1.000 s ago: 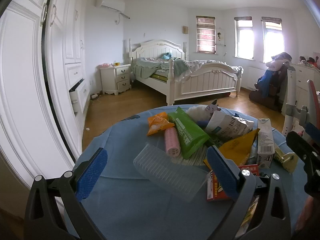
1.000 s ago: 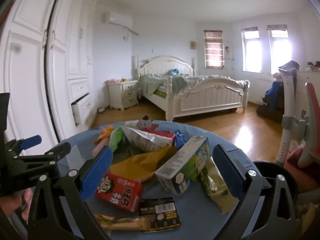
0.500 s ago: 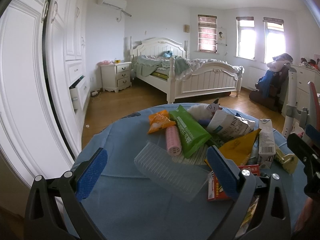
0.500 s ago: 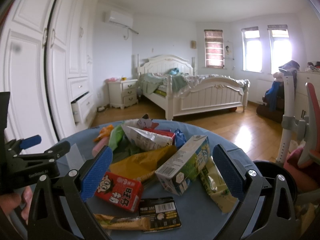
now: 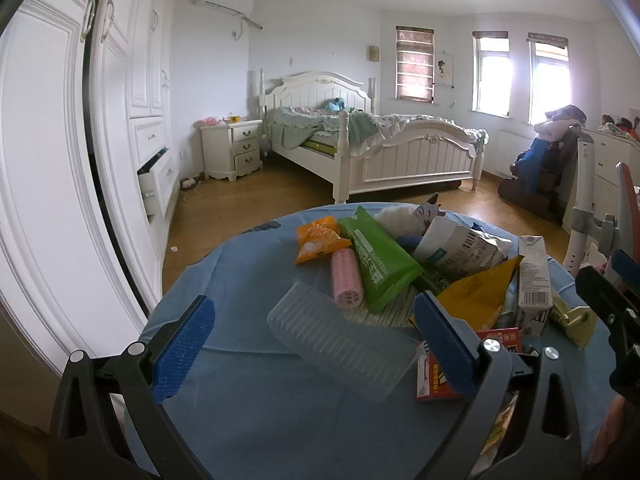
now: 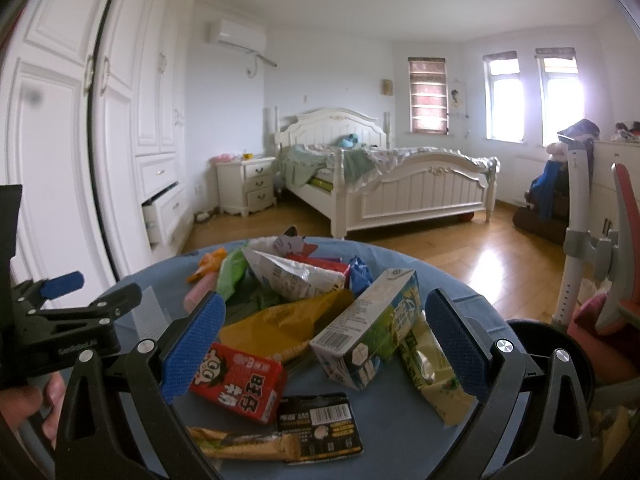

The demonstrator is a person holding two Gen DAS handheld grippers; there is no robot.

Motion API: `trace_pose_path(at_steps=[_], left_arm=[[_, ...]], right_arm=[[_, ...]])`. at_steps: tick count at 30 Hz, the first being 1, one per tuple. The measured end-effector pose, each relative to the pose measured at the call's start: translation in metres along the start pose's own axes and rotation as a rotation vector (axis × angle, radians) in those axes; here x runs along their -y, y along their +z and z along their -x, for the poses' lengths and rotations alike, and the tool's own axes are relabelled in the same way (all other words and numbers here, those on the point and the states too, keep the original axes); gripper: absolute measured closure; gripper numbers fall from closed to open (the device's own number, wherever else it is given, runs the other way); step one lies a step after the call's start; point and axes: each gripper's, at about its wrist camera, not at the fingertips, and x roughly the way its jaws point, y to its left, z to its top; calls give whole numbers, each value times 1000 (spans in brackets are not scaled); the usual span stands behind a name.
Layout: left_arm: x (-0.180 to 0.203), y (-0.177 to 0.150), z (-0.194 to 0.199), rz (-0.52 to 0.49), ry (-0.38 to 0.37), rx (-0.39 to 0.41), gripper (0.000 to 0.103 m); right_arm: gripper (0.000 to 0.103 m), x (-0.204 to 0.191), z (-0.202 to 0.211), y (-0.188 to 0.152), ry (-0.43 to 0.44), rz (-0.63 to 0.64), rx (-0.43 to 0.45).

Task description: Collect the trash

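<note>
A heap of trash lies on a round table with a blue cloth (image 5: 240, 392). In the left wrist view my left gripper (image 5: 316, 344) is open, low over a clear ribbed plastic tray (image 5: 340, 340); behind it lie a pink roller (image 5: 347, 278), a green wipes pack (image 5: 382, 264) and an orange snack bag (image 5: 318, 238). In the right wrist view my right gripper (image 6: 324, 346) is open around a milk carton (image 6: 370, 328), with a red drink box (image 6: 238, 382), a yellow bag (image 6: 284, 326) and a black packet (image 6: 320, 424) near it. Neither gripper holds anything.
A black bin (image 6: 560, 356) stands just past the table's right edge, next to a red and grey chair (image 6: 600, 240). White wardrobes (image 5: 60, 160) with an open drawer rise on the left. A bed (image 5: 380, 148) and wooden floor lie beyond.
Both views have barely shifted; the left gripper has risen a touch. The trash lies where it was and both grippers stay open.
</note>
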Motion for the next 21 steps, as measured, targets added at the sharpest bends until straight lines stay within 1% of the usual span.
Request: trace_pose_path(at_steps=[21], left_arm=[[-3, 1, -1, 7, -8, -1, 5]], right_arm=[[4, 0, 4, 4, 6, -6, -8]])
